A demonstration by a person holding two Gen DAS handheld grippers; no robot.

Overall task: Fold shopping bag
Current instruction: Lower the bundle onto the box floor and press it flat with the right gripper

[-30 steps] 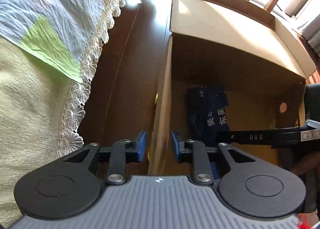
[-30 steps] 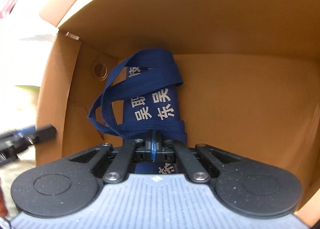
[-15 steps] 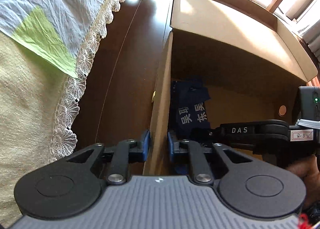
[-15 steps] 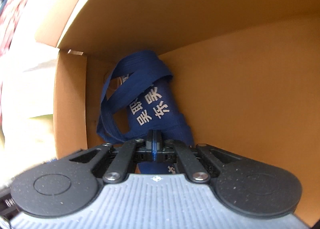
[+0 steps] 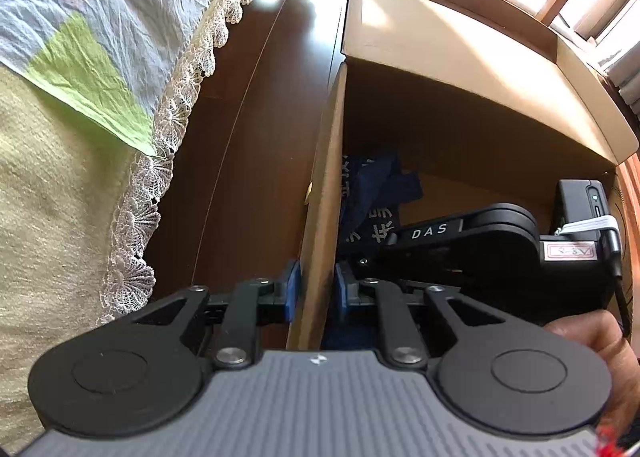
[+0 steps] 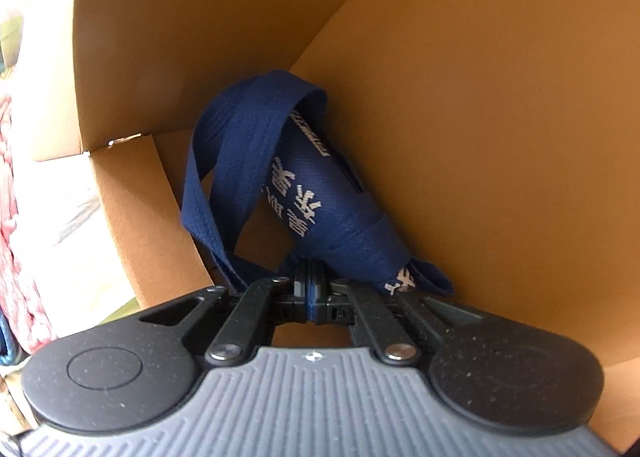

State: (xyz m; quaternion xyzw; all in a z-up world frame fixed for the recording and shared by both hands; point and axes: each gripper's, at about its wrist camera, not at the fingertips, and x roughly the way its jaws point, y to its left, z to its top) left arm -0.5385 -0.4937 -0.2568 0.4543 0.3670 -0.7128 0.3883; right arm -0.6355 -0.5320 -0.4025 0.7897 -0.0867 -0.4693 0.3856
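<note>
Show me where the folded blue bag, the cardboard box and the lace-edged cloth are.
folded blue bag (image 6: 320,193): right wrist view, on its printed side.
cardboard box (image 5: 320,193): left wrist view, on the wall between the jaws.
lace-edged cloth (image 5: 132,217): left wrist view, on its lace border.

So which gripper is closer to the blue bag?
Right. The right gripper is shut on the blue bag inside the cardboard box. The left gripper straddles the box's side wall, beside the bag but not holding it.

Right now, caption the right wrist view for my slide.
Right gripper, jaws shut on the folded blue bag, lowering it into a cardboard box.
</note>
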